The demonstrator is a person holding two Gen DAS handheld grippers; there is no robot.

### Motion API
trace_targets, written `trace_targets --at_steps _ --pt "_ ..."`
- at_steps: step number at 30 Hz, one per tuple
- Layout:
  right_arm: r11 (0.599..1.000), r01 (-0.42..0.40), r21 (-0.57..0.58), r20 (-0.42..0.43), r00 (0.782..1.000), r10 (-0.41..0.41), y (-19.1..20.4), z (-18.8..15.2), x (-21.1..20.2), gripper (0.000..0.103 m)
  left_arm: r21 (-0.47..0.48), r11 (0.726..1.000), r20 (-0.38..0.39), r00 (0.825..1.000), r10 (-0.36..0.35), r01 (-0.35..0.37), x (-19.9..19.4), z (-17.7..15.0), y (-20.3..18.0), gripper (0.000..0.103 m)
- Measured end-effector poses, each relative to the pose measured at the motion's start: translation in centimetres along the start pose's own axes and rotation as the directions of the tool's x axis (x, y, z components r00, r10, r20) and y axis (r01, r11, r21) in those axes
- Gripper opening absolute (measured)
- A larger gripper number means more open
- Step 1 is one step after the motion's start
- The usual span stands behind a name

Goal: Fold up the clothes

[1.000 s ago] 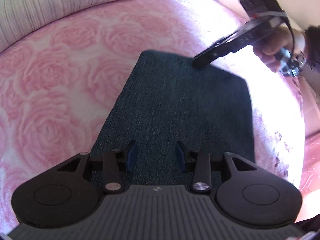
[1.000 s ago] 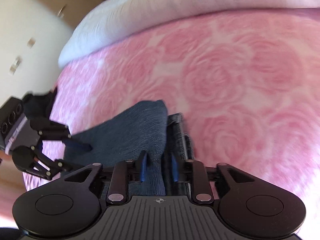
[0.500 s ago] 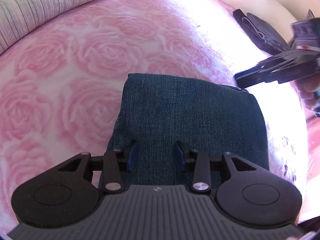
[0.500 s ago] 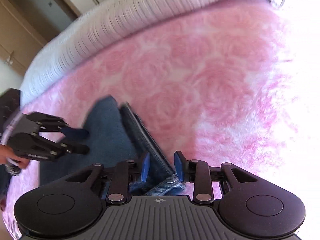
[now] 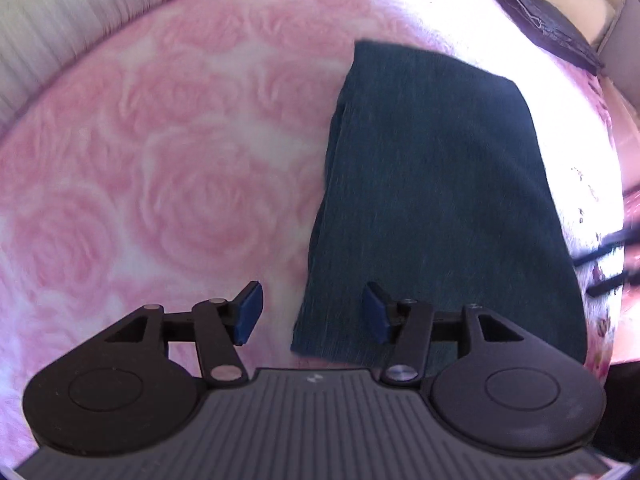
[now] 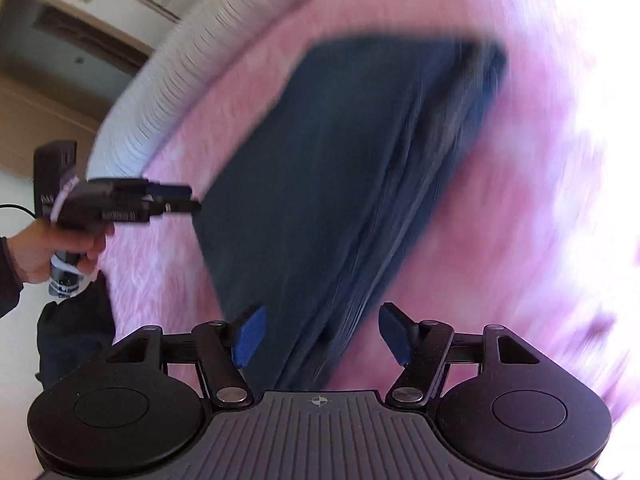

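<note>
Your right wrist view is smeared with motion blur, worst across the pink bedspread (image 6: 500, 240) at right. Both views blow out to white glare upper right — fisheye bending curves every edge.

No legible words, brands or numbers anywhere. Only pale, blurred marks, perhaps lettering, on the side of the left gripper (image 6: 176, 200) in the right wrist view.

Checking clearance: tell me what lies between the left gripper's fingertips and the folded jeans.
Nothing but the pink rose blanket. In the right wrist view the left gripper, jaws opening and empty, stops just short of the folded jeans; only a bare strip of blanket separates them.
</note>
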State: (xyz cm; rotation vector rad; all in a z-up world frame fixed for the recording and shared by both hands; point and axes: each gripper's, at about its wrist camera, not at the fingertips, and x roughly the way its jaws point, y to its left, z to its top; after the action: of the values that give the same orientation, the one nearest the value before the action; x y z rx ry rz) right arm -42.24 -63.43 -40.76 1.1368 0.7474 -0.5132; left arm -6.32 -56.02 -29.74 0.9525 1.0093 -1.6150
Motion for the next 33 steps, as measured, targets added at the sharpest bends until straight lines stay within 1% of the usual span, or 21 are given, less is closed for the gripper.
trace_targets --at_steps 2,3,4,6,8,11,12,13,14,15,16,18,20,22,25,27,28,29,31,32,33 --pt "0.995 0.012 0.098 0.014 1.000 -0.014 0.2 -2.3 1.1 0.066 -0.013 0.999 0.012 0.999 -0.030 0.030 0.9 -0.8 0.7 0.051" --pt "0.989 0.018 0.147 0.020 1.000 -0.021 0.4 -3.5 1.7 0.066 -0.021 0.999 0.019 0.999 -0.047 0.047 1.2 -1.0 1.0 0.054" --pt "0.981 0.021 0.194 0.029 0.999 -0.027 0.5 -4.6 2.2 0.066 -0.024 0.998 0.019 0.998 -0.059 0.059 1.4 -0.9 1.3 0.053" --pt "0.966 -0.001 0.258 0.073 0.997 -0.018 1.0 -6.4 2.7 0.067 0.008 0.997 0.015 0.997 -0.082 0.082 1.9 -0.8 1.3 0.051" --pt "0.957 -0.032 0.287 0.109 0.994 0.001 1.7 -7.9 3.5 0.068 0.040 0.993 0.006 0.994 -0.107 0.107 2.3 -0.6 1.4 0.048" --pt "0.958 -0.042 0.285 0.188 0.982 -0.012 2.5 -9.3 4.0 0.078 0.072 0.988 -0.013 0.991 -0.134 0.135 2.7 -0.3 1.6 0.047" --pt "0.956 -0.045 0.289 0.213 0.977 -0.018 2.7 -9.8 4.1 0.079 0.082 0.987 -0.016 0.990 -0.140 0.141 2.8 -0.3 1.6 0.045" --pt "0.946 -0.044 0.320 0.228 0.973 -0.032 2.6 -9.9 4.0 0.079 0.088 0.985 -0.017 0.989 -0.145 0.146 2.8 -0.3 1.6 0.045" --pt "0.935 -0.044 0.352 0.242 0.969 -0.046 2.5 -10.1 4.0 0.067 0.087 0.985 -0.017 0.988 -0.151 0.152 2.8 -0.3 1.7 0.044" --pt "0.923 -0.047 0.381 0.254 0.966 -0.056 2.3 -10.3 3.8 0.038 0.079 0.984 -0.017 0.987 -0.158 0.159 2.8 -0.4 1.7 0.041" --pt "0.912 -0.067 0.404 0.249 0.968 -0.040 1.8 -10.2 3.5 0.037 0.066 0.985 -0.013 0.987 -0.162 0.162 2.6 -0.6 1.6 0.039" --pt "0.890 -0.103 0.445 0.240 0.971 -0.008 0.7 -10.0 2.8 0.028 0.040 0.985 -0.011 0.986 -0.167 0.167 2.3 -0.9 1.0 0.036" --pt "0.907 -0.104 0.408 0.220 0.975 0.013 0.2 -8.4 1.1 0.025 0.015 0.982 -0.014 0.982 -0.186 0.187 2.1 -1.5 -0.6 0.034" --pt "0.936 -0.065 0.345 0.176 0.984 0.003 -0.8 -6.5 -1.5 0.023 -0.013 0.978 -0.022 0.978 -0.206 0.206 1.9 -2.1 -2.5 0.034" --pt "0.972 0.011 0.234 0.090 0.995 -0.033 -3.4 -3.2 -5.7 0.023 -0.063 0.960 -0.030 0.961 -0.276 0.274 2.4 -2.7 -7.0 0.035" --pt "0.990 0.063 0.130 0.025 0.997 -0.067 -5.8 -0.4 -8.6 0.023 -0.084 0.946 -0.036 0.948 -0.317 0.313 3.2 -2.8 -10.8 0.035" --pt "0.991 0.079 0.104 -0.008 0.997 -0.078 -7.4 1.2 -10.1 0.024 -0.094 0.940 -0.037 0.942 -0.333 0.329 3.7 -2.8 -12.9 0.035" --pt "0.993 0.094 0.077 -0.038 0.995 -0.091 -9.0 2.7 -11.5 0.024 -0.108 0.936 -0.030 0.940 -0.340 0.335 4.3 -2.5 -15.0 0.035" --pt "0.993 0.120 0.019 -0.058 0.991 -0.119 -11.6 5.4 -13.5 0.025 -0.134 0.929 -0.018 0.936 -0.351 0.346 5.5 -2.1 -19.2 0.035" --pt "0.991 0.133 -0.010 -0.067 0.989 -0.133 -12.9 6.7 -14.6 0.026 -0.143 0.930 -0.015 0.938 -0.345 0.340 6.2 -1.7 -21.0 0.037" --pt "0.989 0.143 -0.036 -0.076 0.986 -0.145 -14.2 8.0 -15.4 0.026 -0.151 0.932 -0.012 0.942 -0.336 0.331 6.8 -1.4 -22.7 0.045"
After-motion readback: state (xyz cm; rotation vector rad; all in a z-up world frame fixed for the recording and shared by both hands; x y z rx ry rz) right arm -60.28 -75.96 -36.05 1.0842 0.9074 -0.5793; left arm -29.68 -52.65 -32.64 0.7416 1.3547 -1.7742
